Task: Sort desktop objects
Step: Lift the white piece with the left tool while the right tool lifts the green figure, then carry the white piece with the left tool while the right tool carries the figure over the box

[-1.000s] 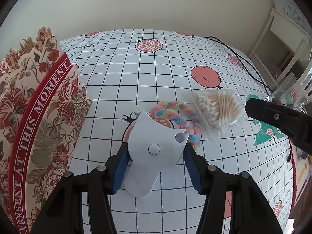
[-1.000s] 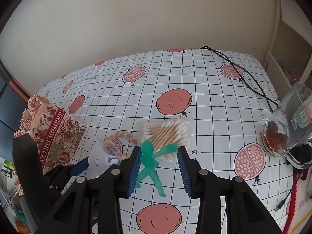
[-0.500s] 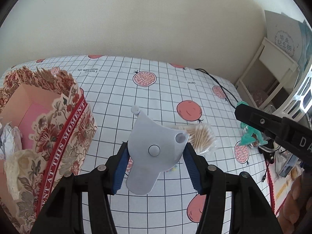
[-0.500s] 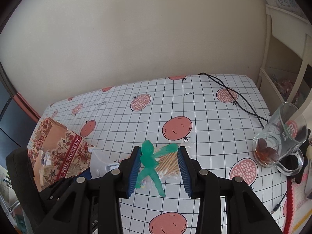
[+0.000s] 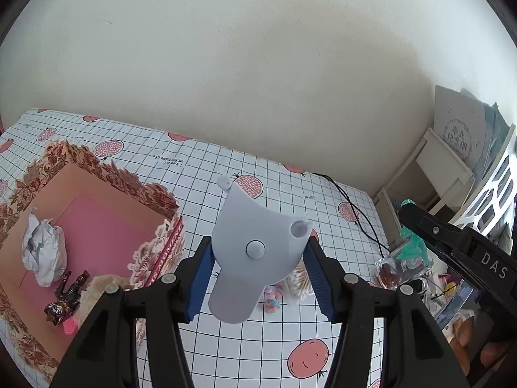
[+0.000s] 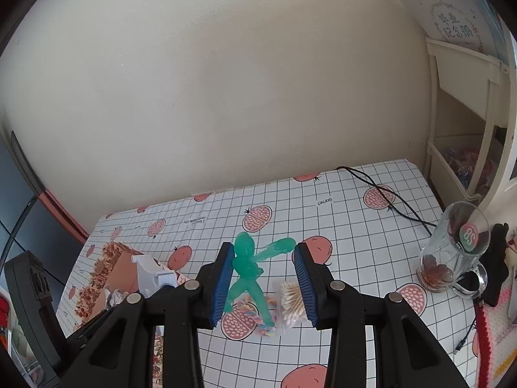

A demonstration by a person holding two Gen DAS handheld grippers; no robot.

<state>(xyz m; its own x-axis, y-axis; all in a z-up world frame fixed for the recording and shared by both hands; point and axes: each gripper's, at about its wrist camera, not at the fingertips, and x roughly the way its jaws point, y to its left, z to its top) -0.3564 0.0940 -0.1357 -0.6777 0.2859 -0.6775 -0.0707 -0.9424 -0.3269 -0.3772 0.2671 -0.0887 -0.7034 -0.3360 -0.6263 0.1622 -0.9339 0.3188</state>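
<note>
Grey plastic piece (image 5: 255, 252) in left gripper (image 5: 258, 278)

My right gripper (image 6: 263, 278) holds the green figure (image 6: 248, 270) above the tablecloth (image 6: 355, 242); glass mug (image 6: 452, 252) at 3 o'clock.

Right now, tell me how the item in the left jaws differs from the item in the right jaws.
The grey plastic piece is opaque, broad and smooth; the green figure is translucent, thin and human-shaped. The grey piece fills its jaws; the figure touches mainly one pad, an arm reaching across. Both are held in the air above the table.
</note>
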